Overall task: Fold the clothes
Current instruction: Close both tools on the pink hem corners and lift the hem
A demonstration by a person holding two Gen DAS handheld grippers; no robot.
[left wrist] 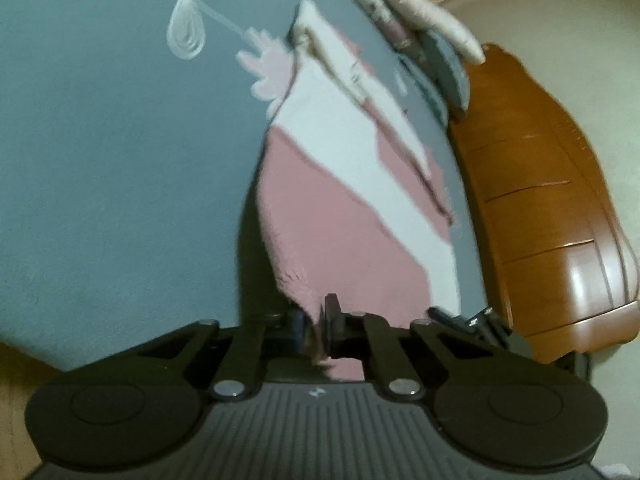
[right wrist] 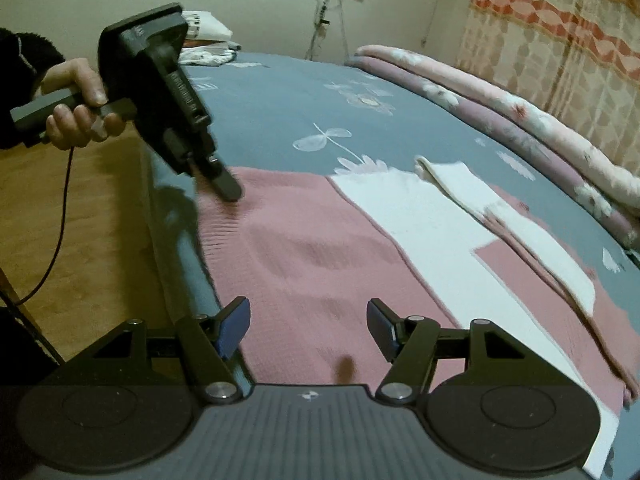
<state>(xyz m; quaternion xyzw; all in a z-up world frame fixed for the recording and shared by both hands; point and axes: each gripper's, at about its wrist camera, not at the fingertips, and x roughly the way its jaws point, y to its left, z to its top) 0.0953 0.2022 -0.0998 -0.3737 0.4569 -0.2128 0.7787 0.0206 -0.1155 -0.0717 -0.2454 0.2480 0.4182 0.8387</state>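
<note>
Left wrist view: left gripper (left wrist: 318,330) at the bottom, jaws clenched on the near ribbed hem of the pink and white sweater (left wrist: 320,216) (fabric edge pinched between the pads).
Sweater position: lies flat on the grey-blue bedsheet (left wrist: 100,160), running away from the camera toward the far side of the bed.
Edges: sweater's left edge borders bare sheet; its right side lies close to the bed's edge, next to a wooden cabinet (left wrist: 552,216).
Open room: wide stretch of bare sheet to the left, only a printed flower pattern on it.
Blur: this view is smeared, fine knit detail is hard to read.

Right wrist view: right gripper (right wrist: 308,330) low in the frame, jaws released, both pads apart over the pink hem, nothing between them.
Left gripper from outside: left gripper (right wrist: 228,188) seen held by a hand (right wrist: 76,104) with a dark sleeve, tip down on the sweater's (right wrist: 312,248) far hem corner.
Edges: hem runs along the bed's near edge, wooden floor (right wrist: 80,220) just below it.
Only in this view: rolled floral quilts (right wrist: 500,108) along the far side, patterned curtain (right wrist: 560,32), folded items (right wrist: 208,36) at the far corner, cable trailing from the handle.
Open room: bare sheet (right wrist: 280,100) beyond the sweater, up to the quilts.
</note>
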